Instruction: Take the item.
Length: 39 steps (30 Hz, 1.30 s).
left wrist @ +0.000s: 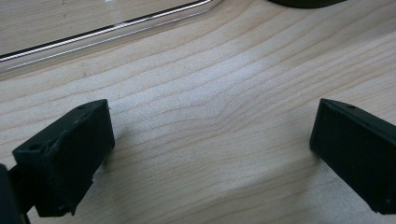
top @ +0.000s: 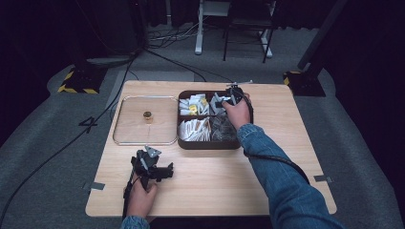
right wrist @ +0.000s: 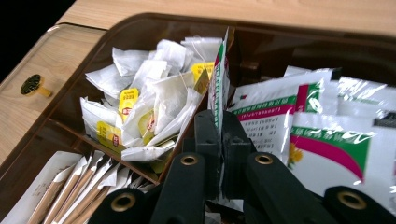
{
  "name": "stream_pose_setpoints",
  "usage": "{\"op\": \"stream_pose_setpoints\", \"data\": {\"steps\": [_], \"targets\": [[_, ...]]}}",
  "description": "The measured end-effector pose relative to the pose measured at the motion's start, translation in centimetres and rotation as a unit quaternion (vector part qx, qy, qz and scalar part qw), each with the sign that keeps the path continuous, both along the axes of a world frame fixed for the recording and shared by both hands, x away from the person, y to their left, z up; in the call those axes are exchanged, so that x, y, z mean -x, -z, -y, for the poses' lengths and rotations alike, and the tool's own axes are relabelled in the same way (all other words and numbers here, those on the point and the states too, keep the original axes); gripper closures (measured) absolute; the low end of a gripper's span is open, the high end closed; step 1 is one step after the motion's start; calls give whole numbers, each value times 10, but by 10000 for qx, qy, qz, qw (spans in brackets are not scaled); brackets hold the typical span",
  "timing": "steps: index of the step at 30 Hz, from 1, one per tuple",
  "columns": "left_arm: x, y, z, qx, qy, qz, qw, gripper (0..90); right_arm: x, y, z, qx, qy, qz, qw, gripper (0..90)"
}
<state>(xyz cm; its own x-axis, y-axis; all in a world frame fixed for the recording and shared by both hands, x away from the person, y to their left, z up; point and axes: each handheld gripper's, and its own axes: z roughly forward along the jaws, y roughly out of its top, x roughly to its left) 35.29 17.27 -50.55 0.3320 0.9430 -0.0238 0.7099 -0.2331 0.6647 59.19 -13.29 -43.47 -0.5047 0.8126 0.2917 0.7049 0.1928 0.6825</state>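
A dark brown box (top: pixel 210 145) with four compartments stands at the middle of the table. My right gripper (top: pixel 225 101) reaches into its far right compartment. In the right gripper view the jaws (right wrist: pixel 219 122) are shut on a white and green sachet (right wrist: pixel 218 77) that stands on edge above more sachets of the same kind (right wrist: pixel 308 116). Tea bags with yellow tags (right wrist: pixel 144 107) fill the neighbouring compartment, and paper sticks (right wrist: pixel 70 186) lie in the one below. My left gripper (top: pixel 160 168) rests open on bare wood near the front left, with nothing between its fingers (left wrist: pixel 70 154).
A clear lid (top: pixel 133 125) with a gold knob (top: pixel 147 115) lies flat left of the box; its edge (left wrist: pixel 107 30) runs just beyond the left gripper. Cables trail off the table's near side. Bare wood (top: pixel 224 186) spreads in front of the box.
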Motion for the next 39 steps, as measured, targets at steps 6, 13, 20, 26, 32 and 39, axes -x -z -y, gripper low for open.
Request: {"op": "stream_pose_setpoints", "data": {"steps": [6,13,20,26,32,39], "targets": [[0,0,1,36,-19,-15,10000,2,6,-17,12,-249,-30,285,9993,887],[0,0,1,38,-20,-18,10000,2,11,-34,25,-477,-68,371,9981,887],[0,0,0,27,-10,-26,10000,1,17,-50,38,-707,-146,439,9964,887],[0,0,0,28,-15,-19,10000,2,23,-63,50,-778,-184,517,9955,887],[0,0,0,27,-12,-20,10000,1,26,-72,68,-868,-146,510,9948,888],[0,0,1,30,-21,-19,10000,1,32,-79,97,-883,23,544,9946,887]]}}
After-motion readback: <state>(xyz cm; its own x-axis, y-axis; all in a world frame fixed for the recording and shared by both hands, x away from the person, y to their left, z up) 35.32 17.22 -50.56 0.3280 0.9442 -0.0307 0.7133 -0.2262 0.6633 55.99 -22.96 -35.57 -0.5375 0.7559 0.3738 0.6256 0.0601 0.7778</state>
